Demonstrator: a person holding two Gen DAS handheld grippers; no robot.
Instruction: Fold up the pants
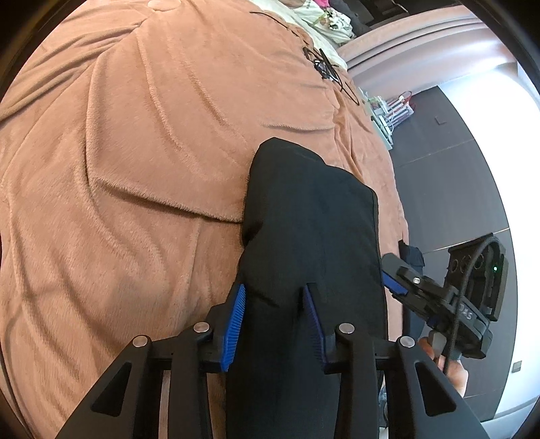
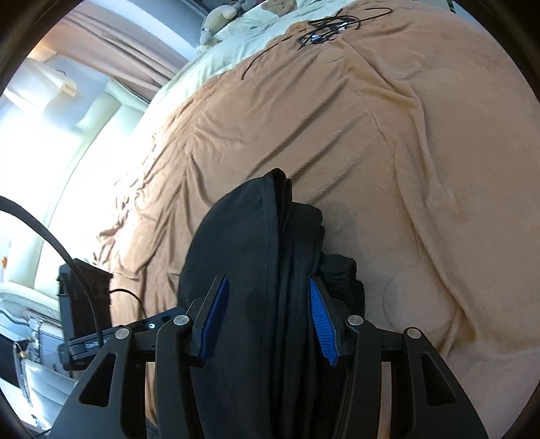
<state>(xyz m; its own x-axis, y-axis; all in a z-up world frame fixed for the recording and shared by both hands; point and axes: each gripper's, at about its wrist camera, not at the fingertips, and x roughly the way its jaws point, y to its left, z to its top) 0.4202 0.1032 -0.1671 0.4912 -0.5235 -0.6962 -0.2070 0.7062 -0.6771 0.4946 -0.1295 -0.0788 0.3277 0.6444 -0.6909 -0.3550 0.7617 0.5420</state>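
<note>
Both tools were clamped on the black pants point(image 1: 314, 216): the left tool point(image 1: 275, 317) had a smooth flat stretch of cloth between its blue pads point(image 1: 236, 324), and the right tool point(image 2: 270, 314) was pinching a thicker bunch of several layers with a seam running up it. From the look of it the fabric was soft, light and floppy, no stiffness at all, so it'd sag wherever it wasn't held and the layers could slide apart. I'd say gripping at the two ends of one edge, like here, was the sane way to keep it flat. The pants themselves hung out forward from the tools over the near edge of the bed, their far end lying on the brown fuzzy blanket point(image 1: 135, 169). Each tool was angled down toward the bed, and the right one showed up just beside the pants in the left wrist view, near the bed's edge. A tangle of black cable point(image 2: 324, 30) sat well apart, up by the far edge.
</note>
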